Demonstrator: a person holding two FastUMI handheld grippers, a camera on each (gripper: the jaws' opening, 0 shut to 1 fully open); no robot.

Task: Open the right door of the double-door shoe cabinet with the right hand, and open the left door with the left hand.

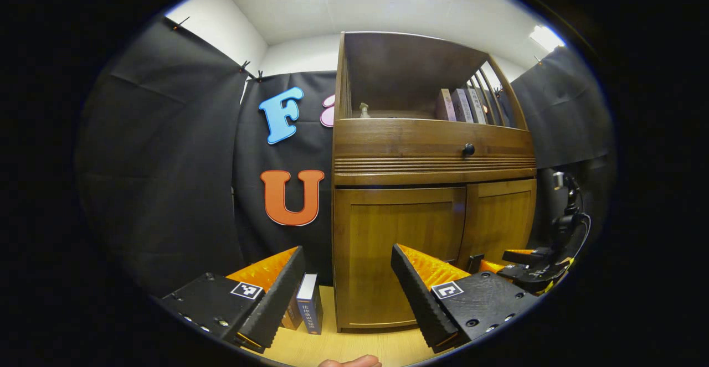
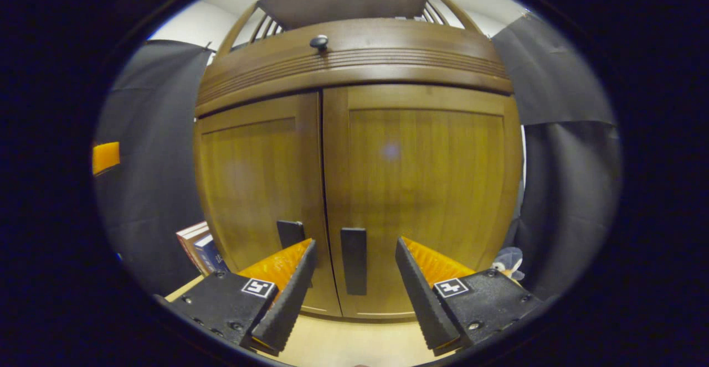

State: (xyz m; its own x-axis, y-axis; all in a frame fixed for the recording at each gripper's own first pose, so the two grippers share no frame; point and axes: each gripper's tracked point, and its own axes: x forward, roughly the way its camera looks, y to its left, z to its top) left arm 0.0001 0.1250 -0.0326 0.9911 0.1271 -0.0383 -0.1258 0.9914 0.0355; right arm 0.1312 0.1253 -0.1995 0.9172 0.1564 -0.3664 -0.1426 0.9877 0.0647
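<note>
The wooden shoe cabinet point(image 1: 432, 162) stands with both lower doors closed. In the right gripper view the right door point(image 2: 426, 190) carries a dark vertical handle point(image 2: 353, 260) by the centre seam, and the left door point(image 2: 249, 190) has its own handle point(image 2: 290, 233). My right gripper point(image 2: 355, 243) is open, close in front of the right handle, which shows in the gap between the fingers untouched. In the left gripper view my left gripper point(image 1: 348, 251) is open, farther back, facing the left door point(image 1: 399, 256). The right gripper point(image 1: 526, 264) shows low by the right door point(image 1: 501, 217).
A drawer with a round knob point(image 1: 468, 149) runs above the doors, and books point(image 1: 462, 106) stand on the open shelf. More books point(image 1: 309, 303) lean on the light wood floor left of the cabinet. A plush toy point(image 2: 507, 262) lies at its right side.
</note>
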